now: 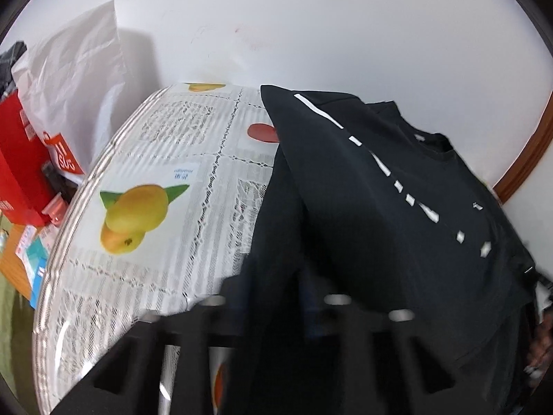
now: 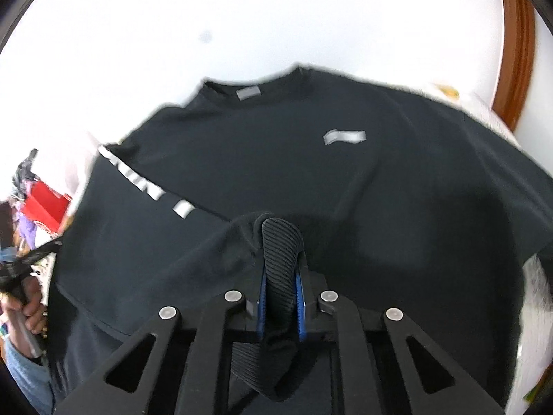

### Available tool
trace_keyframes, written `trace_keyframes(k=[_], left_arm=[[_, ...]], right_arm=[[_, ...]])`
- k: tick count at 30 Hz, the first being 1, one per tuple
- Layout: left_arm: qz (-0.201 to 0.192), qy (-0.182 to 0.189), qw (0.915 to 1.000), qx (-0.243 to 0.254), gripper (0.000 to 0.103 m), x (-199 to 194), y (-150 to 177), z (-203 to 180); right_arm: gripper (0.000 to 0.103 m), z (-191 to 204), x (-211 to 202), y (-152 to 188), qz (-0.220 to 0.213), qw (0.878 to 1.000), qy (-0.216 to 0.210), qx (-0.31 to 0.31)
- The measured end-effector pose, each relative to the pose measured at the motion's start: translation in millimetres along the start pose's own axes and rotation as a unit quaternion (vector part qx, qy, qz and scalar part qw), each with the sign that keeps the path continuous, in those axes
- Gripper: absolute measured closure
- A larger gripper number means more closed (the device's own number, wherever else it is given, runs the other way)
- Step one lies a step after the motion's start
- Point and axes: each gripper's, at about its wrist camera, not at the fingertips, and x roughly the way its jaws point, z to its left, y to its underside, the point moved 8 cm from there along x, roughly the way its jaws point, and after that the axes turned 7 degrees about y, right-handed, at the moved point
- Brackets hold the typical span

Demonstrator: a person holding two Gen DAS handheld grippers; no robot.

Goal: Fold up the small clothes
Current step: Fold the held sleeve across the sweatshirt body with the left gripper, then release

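Note:
A black sweatshirt (image 2: 311, 180) with white lettering on one sleeve and a small grey chest logo lies spread on the table. My right gripper (image 2: 280, 242) is shut on its ribbed hem or cuff, which bulges up between the blue pads (image 2: 300, 307). In the left wrist view the same sweatshirt (image 1: 380, 207) is lifted and drapes over my left gripper (image 1: 276, 297). The cloth hides its fingertips, and it looks shut on a fold of the sweatshirt.
The table wears a white lace-print cloth with mango pictures (image 1: 166, 180). A white paper bag (image 1: 79, 69) and a red box (image 1: 17, 166) stand at the left edge. A white wall lies behind, with a wooden door frame (image 2: 515, 45) at right.

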Motion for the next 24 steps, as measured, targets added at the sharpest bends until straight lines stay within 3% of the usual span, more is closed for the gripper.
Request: trace_keyframes(k=[5,8,13,19,24], left_arm=[[-0.007,-0.003,0.9998,-0.021,0.090,-2.6,-2.3,15.3],[-0.006,0.006,0.9994,-0.032,0.090,-3.8,-1.8,19.9],[-0.004,0.002,0.9996,-0.029,0.090,-1.9,-0.9,18.0],[0.006,-0.005,0.9997,-0.023,0.089,0.9,0.9,16.6],[0.019,-0.013,0.9995,-0.021,0.077,-2.9,3.8,16.3]], right_arm=[[0.091,-19.0,-33.8,-41.7,-0.066,0.997,0.026,0.003],[0.091,-54.6,-42.5,-63.2,-0.090,0.993,0.069,0.021],[0.091,-95.0,-16.9,-62.6,-0.056,0.993,0.085,0.054],[0.090,-106.5,14.5,-24.8,0.010,0.994,0.098,0.057],[0.071,-124.6,24.7,-7.6,0.036,0.991,0.110,0.073]])
